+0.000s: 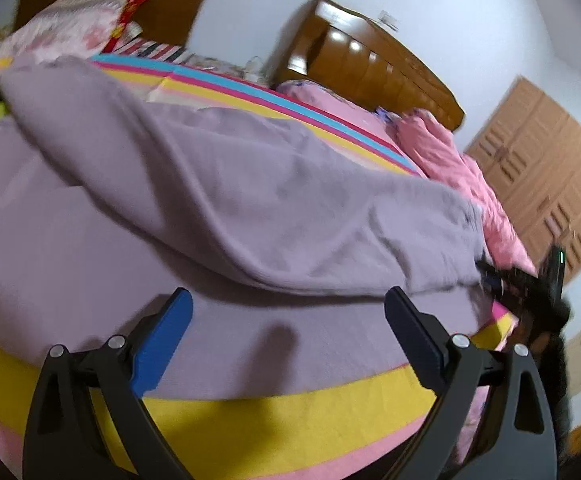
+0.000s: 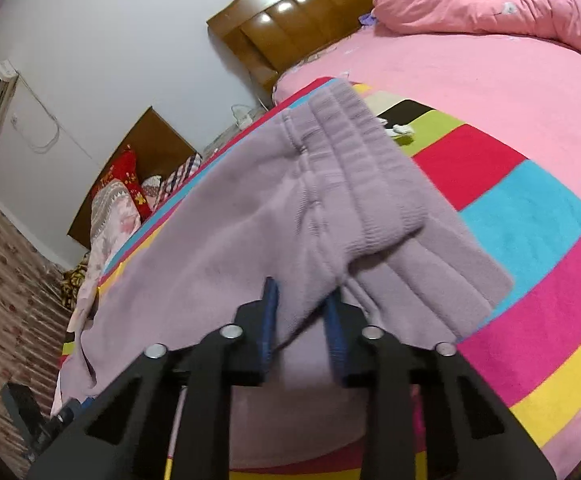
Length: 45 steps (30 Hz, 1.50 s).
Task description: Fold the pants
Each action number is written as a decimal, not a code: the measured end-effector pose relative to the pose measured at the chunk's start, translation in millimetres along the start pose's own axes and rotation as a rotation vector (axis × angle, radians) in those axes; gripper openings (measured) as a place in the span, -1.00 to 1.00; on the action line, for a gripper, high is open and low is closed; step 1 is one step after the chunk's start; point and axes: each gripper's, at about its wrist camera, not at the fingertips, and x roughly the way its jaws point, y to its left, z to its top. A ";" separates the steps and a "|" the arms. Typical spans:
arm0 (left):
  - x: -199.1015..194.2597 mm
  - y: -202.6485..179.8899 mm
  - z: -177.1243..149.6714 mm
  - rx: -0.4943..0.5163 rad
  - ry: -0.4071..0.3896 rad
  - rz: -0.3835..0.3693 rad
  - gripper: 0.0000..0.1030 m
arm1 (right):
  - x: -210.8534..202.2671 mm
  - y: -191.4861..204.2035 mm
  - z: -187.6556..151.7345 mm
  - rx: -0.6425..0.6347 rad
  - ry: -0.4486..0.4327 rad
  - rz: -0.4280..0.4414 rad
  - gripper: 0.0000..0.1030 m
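Note:
Lilac fleece pants [image 1: 218,184] lie spread on a striped bed cover [image 1: 290,404], with one layer lifted and folded over the other. My left gripper [image 1: 288,300] is open and empty, just above the lower layer near the fold edge. My right gripper [image 2: 301,300] is shut on the pants [image 2: 250,216] near the ribbed waistband [image 2: 366,184] and holds that part raised. The right gripper [image 1: 530,284] also shows at the far right of the left wrist view, at the pants' end.
A pink quilt [image 2: 486,0] is bunched by the wooden headboard [image 2: 290,12]. A second headboard [image 1: 170,4] with pillows [image 1: 78,16] stands beyond. A wooden wardrobe [image 1: 550,184] is at the right. The bed's edge drops to a patterned floor [image 2: 6,272].

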 end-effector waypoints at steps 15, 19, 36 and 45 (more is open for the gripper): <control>-20.8 0.2 58.5 -0.093 -0.120 0.066 -0.90 | -22.1 2.2 8.1 -0.033 -0.020 0.090 -0.53; -60.6 -12.2 59.4 -0.044 -0.196 0.050 -0.89 | -63.7 12.9 10.6 -0.077 -0.073 0.163 -0.54; -27.5 1.4 -7.5 0.020 -0.033 0.181 -0.82 | -45.3 -30.6 -33.4 -0.014 0.064 0.081 -0.54; -21.9 13.9 -15.0 -0.017 -0.019 0.139 -0.27 | -48.1 -29.8 -32.2 0.004 0.072 0.085 -0.53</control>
